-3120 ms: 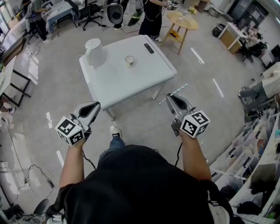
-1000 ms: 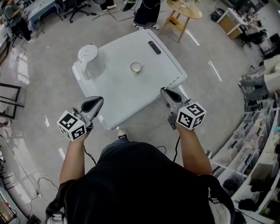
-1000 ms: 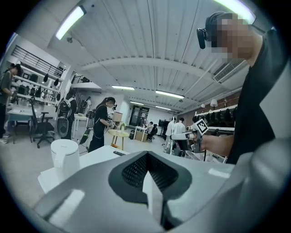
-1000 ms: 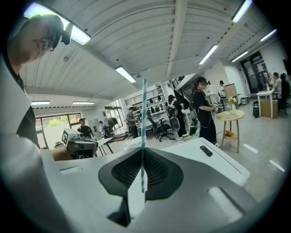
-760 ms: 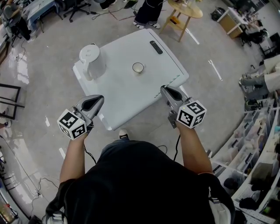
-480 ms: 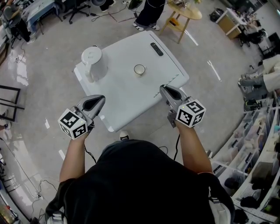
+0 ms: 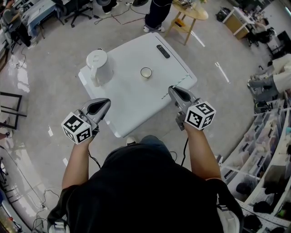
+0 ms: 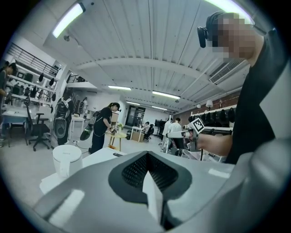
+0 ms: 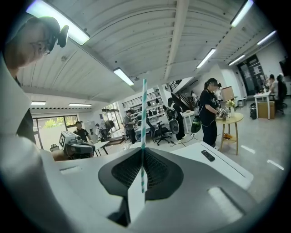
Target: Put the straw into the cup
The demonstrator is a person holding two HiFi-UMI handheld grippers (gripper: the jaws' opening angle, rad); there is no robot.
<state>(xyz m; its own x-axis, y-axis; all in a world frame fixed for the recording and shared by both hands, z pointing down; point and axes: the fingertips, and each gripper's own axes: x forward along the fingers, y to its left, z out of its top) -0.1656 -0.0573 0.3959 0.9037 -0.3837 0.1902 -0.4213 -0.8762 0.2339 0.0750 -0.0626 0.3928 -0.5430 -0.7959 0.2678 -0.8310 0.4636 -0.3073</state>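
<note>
Holding straw at near edge of tabletop

Surface: white square table [image 7: 132, 102] on a grey floor in an open workshop. A round wooden table [image 7: 188, 9] stands beyond the far corner. The cup [image 7: 146, 72] sits near the tabletop's middle, a white kettle [image 7: 99, 66] at the left corner, and a dark remote [image 7: 162, 51] by the far edge.

Right gripper [image 7: 175, 91]: jaws clamped on the striped straw [image 9: 143, 118], which is upright in its own view and pokes out over the tabletop's right edge. Left gripper [image 7: 101, 103]: jaws together, nothing between.

Hard to see: the straw is only a faint line in the head view. The cup's inside is unreadable.

Change: three seconds ago both grippers were well short of the table; they now reach its near edge.
</note>
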